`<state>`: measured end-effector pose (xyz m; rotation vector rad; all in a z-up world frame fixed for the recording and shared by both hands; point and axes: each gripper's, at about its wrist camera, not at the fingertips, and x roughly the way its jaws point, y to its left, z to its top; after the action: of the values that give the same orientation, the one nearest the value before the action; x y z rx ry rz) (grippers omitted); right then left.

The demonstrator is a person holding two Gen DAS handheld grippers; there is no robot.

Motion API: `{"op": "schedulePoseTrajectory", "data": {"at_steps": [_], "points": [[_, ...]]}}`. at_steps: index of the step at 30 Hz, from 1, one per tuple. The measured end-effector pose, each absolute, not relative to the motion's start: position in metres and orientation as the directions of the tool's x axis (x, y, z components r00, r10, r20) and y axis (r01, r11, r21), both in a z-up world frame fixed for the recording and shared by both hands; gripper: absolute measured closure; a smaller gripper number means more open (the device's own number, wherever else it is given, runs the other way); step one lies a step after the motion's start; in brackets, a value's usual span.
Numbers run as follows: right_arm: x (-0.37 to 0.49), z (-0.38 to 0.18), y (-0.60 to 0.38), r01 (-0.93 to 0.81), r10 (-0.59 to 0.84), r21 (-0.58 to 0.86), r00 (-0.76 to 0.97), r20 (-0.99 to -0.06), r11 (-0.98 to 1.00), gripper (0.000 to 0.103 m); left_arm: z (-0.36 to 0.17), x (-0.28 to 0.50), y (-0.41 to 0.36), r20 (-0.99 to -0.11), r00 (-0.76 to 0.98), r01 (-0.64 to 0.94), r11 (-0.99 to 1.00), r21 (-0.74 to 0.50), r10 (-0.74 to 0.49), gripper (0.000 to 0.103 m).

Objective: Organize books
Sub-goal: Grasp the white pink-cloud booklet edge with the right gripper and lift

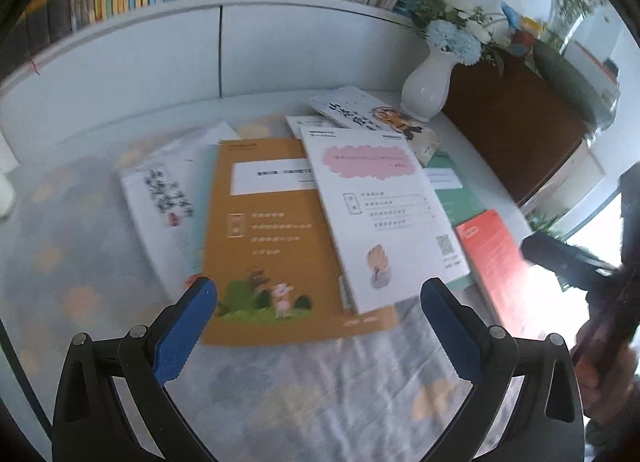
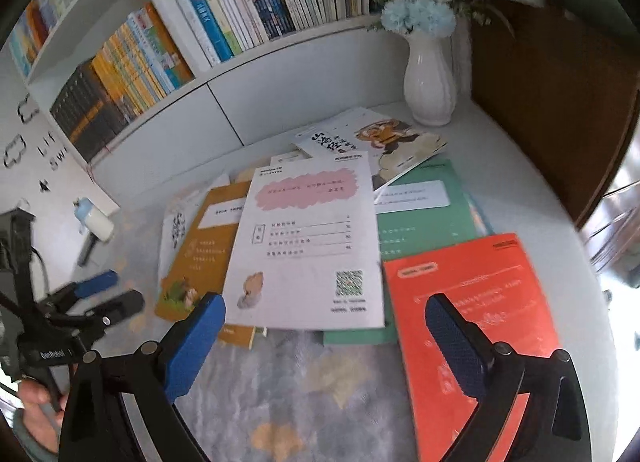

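Several thin books lie scattered and overlapping on the cloth-covered table. An orange-brown book (image 1: 272, 238) lies in front of my open, empty left gripper (image 1: 318, 294). A white book with a pink patch (image 1: 376, 213) overlaps its right side; it also shows in the right wrist view (image 2: 308, 246). A green book (image 2: 420, 221) lies under it, and a red book (image 2: 472, 322) lies at the right, partly under my open, empty right gripper (image 2: 324, 314). A white book with black lettering (image 1: 160, 205) is at the left. A cartoon-cover book (image 2: 384, 141) lies at the back.
A white vase with blue flowers (image 1: 428, 89) stands at the back right beside a brown panel (image 1: 516, 121). A shelf full of upright books (image 2: 240, 17) runs behind the table. A small white bottle (image 2: 94, 221) stands at the left. The left gripper shows in the right wrist view (image 2: 104, 294).
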<state>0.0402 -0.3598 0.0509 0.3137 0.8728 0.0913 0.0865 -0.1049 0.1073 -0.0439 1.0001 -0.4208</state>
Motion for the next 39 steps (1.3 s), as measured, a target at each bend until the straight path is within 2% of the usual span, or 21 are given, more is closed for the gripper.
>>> {"op": "schedulePoseTrajectory", "data": {"at_steps": [2,5,7,13,15,16,18,24,29,33,39], "points": [[0.051,0.042,-0.365,0.056,0.237,0.347,0.627,-0.742,0.936,0.007,0.1,0.097,-0.106,-0.806,0.458,0.301,0.918,-0.257,-0.375,0.003],[0.069,0.026,-0.372,0.099,0.22,0.346,0.606,-0.765,0.933,0.012,0.09,0.111,-0.111,-0.812,0.432,0.293,0.912,-0.286,-0.393,0.013],[0.083,0.016,-0.374,0.111,0.228,0.357,0.588,-0.776,0.928,0.019,0.082,0.119,-0.115,-0.823,0.414,0.297,0.912,-0.283,-0.389,0.013],[0.116,-0.004,-0.374,0.106,0.223,0.334,0.554,-0.802,0.937,0.027,0.063,0.13,-0.127,-0.847,0.393,0.315,0.918,-0.241,-0.358,0.015],[0.125,-0.01,-0.375,0.11,0.217,0.327,0.547,-0.808,0.939,0.033,0.058,0.131,-0.129,-0.849,0.377,0.327,0.911,-0.253,-0.371,0.029],[0.132,-0.014,-0.375,0.112,0.216,0.324,0.54,-0.813,0.939,0.04,0.055,0.131,-0.129,-0.85,0.368,0.33,0.907,-0.261,-0.378,0.032],[0.139,-0.019,-0.375,0.118,0.216,0.324,0.531,-0.82,0.939,0.043,0.05,0.131,-0.131,-0.85,0.346,0.338,0.897,-0.283,-0.399,0.043],[0.162,-0.035,-0.382,0.151,0.245,0.366,0.509,-0.825,0.918,0.046,0.05,0.133,-0.136,-0.837,0.345,0.373,0.88,-0.293,-0.425,0.046],[0.174,-0.032,-0.371,0.079,0.279,0.358,0.48,-0.832,0.93,0.046,0.049,0.132,-0.143,-0.828,0.324,0.4,0.86,-0.318,-0.457,0.046],[0.162,-0.032,-0.37,0.06,0.386,0.461,0.459,-0.8,0.885,0.046,0.048,0.122,-0.149,-0.838,0.335,0.411,0.868,-0.281,-0.43,0.045],[0.127,-0.038,-0.363,0.077,0.414,0.482,0.405,-0.815,0.873,0.046,0.047,0.087,-0.135,-0.85,0.274,0.433,0.847,-0.309,-0.45,0.045]]}}
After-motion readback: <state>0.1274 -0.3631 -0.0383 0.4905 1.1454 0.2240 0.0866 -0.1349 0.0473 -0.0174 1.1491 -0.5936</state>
